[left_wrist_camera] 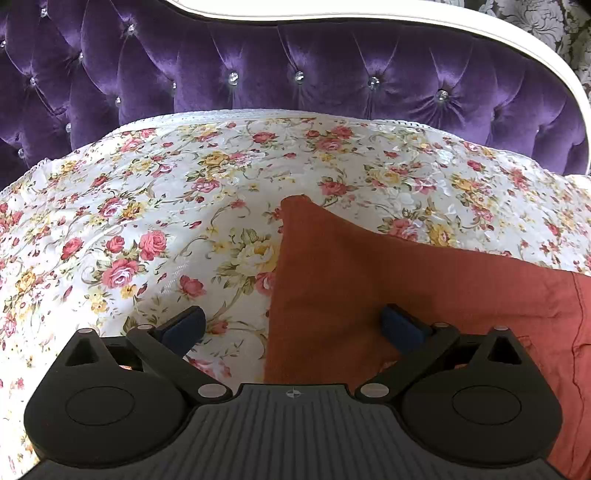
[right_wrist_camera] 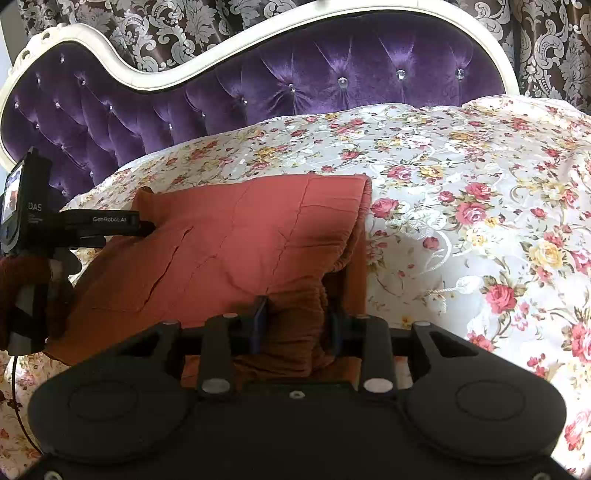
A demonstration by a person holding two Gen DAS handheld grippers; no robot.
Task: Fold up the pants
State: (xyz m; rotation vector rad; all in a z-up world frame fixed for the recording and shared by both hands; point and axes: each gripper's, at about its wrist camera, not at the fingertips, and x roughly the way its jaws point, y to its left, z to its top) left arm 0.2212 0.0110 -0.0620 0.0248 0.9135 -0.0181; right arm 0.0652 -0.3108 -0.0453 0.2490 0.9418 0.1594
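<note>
- Showing the bed: a floral bedspread [right_wrist_camera: 461,206] covers the mattress in front of a tufted purple velvet headboard [right_wrist_camera: 258,85] with a white carved frame; patterned curtains [right_wrist_camera: 166,33] hang behind. The spread is soft and uneven, so any fold laid on it may sag or creep out of line.
- Rust-orange pants [right_wrist_camera: 229,236] lie on the bedspread, already doubled into a broad panel, with a gathered edge bunched at the near side. In the left wrist view the pants [left_wrist_camera: 369,280] taper to a corner pointing toward the headboard. Risk: the upper layer looks loosely laid, and a one-sided pull would probably skew it off the lower one.
- Right gripper [right_wrist_camera: 297,321]: jaws partly apart, with the bunched fabric between the two blue pads; whether the pads press on it cannot be told. Risk: if the hold is slack, the gathered cloth may spill out when lifted, undoing the fold; if it bites several layers, the whole stack may drag.
- Left gripper [left_wrist_camera: 291,328]: jaws spread fully wide, holding nothing, poised over the left edge of the pants, one pad above the bedspread and one above the cloth. Risk: closing here could pinch the bedspread along with the pants.
- In the right wrist view the left gripper [right_wrist_camera: 147,227] reaches the far-left corner of the pants, held by a gloved hand [right_wrist_camera: 29,284]; uneven motion of the two hands would likely twist the panel.
</note>
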